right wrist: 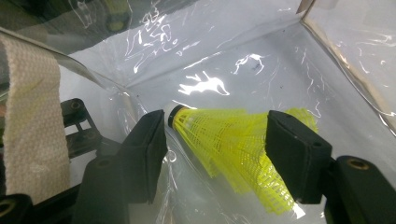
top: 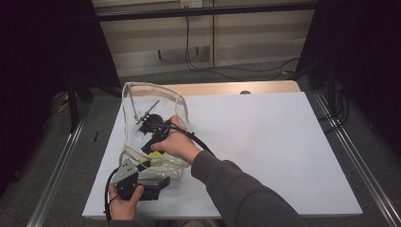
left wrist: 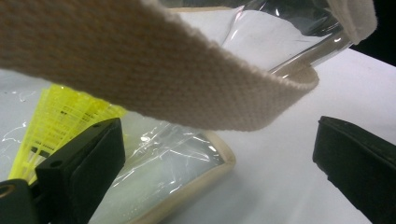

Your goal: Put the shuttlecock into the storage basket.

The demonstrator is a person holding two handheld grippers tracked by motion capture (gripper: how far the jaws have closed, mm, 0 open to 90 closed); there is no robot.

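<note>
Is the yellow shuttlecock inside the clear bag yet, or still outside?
Inside. In the right gripper view the shuttlecock lies between the right gripper's open jaws, with the clear bag's plastic walls all around it.

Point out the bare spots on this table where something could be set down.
Bare: the white table right of the clear bag, out to the right edge, and the far strip behind it. Crowded: the near-left corner, where the left gripper, right gripper and yellow shuttlecock meet.
</note>
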